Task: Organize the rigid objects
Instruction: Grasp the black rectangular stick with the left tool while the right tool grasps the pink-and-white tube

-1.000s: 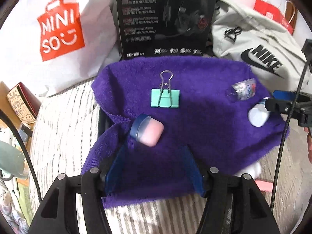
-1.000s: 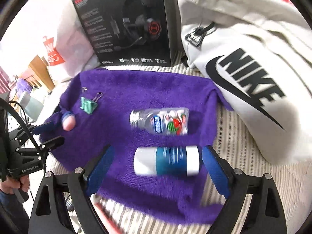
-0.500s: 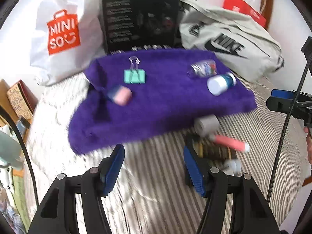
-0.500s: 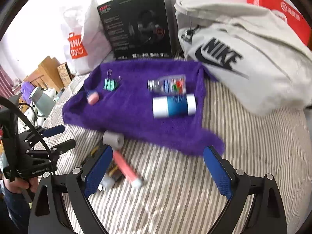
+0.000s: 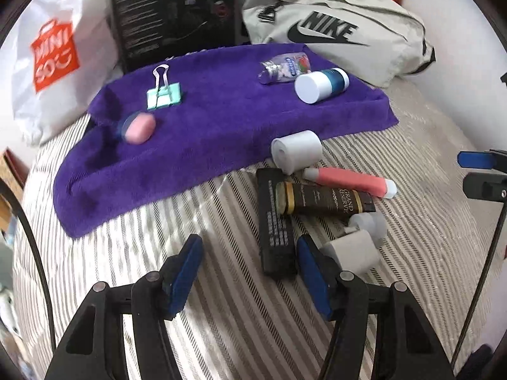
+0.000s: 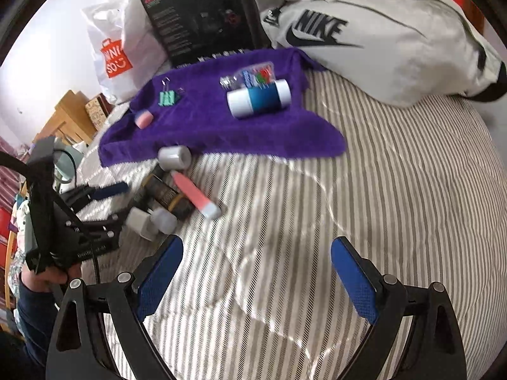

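A purple towel [image 5: 202, 133] [image 6: 221, 126] lies on the striped bed and carries a mint binder clip [image 5: 164, 95], a pink-and-blue case [image 5: 139, 127], a small clear bottle [image 5: 282, 66] and a white-and-teal roller [image 5: 320, 85] [image 6: 258, 98]. In front of the towel lies a pile: a white roll [image 5: 296, 151], a pink tube [image 5: 348, 180], a brown tube [image 5: 323, 202], a black bar [image 5: 275, 224] and a white charger [image 5: 355, 247]. My left gripper [image 5: 248, 272] is open just left of the pile. My right gripper [image 6: 256, 281] is open over bare bedding.
Behind the towel stand a white Miniso bag [image 5: 54, 60], a black headset box [image 5: 174, 12] and a grey Nike bag [image 5: 332, 28]. Striped bedding [image 6: 396, 190] spreads to the right. Wooden furniture [image 6: 68, 117] stands past the bed's left edge.
Both grippers have pulled back from the towel toward the near side of the bed, open and holding nothing. The pile of items in front of the towel has come into view.
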Motion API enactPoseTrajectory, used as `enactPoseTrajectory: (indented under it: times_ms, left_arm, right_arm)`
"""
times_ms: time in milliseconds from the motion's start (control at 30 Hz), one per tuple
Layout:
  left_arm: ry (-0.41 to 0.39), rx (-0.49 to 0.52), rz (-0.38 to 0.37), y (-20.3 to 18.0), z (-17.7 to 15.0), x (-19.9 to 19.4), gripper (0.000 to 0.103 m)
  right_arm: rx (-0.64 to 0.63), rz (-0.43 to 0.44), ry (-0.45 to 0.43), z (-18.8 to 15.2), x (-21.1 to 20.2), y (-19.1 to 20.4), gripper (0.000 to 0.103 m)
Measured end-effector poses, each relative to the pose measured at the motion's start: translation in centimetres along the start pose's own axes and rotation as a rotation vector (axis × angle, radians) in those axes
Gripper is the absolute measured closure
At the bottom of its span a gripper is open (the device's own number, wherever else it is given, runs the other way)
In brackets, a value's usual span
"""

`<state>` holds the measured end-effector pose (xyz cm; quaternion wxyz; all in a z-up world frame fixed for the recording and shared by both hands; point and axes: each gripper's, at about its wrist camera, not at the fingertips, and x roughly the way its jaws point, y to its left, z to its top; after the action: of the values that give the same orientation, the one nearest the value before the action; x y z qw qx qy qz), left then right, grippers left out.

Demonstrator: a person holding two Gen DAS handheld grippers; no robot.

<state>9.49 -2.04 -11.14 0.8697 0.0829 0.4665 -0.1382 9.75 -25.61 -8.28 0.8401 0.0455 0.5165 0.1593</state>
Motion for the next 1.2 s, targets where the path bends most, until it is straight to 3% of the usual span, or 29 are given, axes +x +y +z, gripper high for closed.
enactPoseTrajectory:
  times_ms: [200, 367, 600, 700, 900, 1033, 1200]
  left_arm:
    - [-0.002, 0.005, -0.010, -0.2, 1.1, 0.8, 0.053]
    - [-0.019, 0.039, -0.038, -1.0, 1.2, 0.7, 0.081]
    - [-0.013, 0.048, 0.007, -0.5, 0.3, -0.1, 0.082]
    - [-0.001, 0.015, 0.024, 0.8, -0.6, -0.7, 0.082]
    - [0.004, -0.055, 0.028, 2.6, -1.8, -1.4, 0.081]
    - [0.003, -0.081, 0.017, 2.9, -1.9, -1.4, 0.081]
    - [0.003, -0.086, 0.021, 2.8, -1.9, -1.4, 0.081]
  right_arm:
    - [0.002, -0.015, 0.025, -0.8, 0.7, -0.2, 0.009]
    - [-0.015, -0.014, 0.039, -0.7, 1.2, 0.3, 0.009]
    - [-0.080, 0.043, 0.030, 0.4, 2.6, 2.0, 0.009]
    - [-0.148, 0.020, 0.041, 1.4, 4.2, 3.0, 0.009]
    - [-0.261, 0.059, 0.034, 2.8, 6.5, 4.6, 0.011]
    - [-0.364, -0.001, 0.023, 3.7, 7.8, 5.7, 0.030]
    - [-0.457, -0.011, 0.017, 3.7, 8.3, 6.5, 0.037]
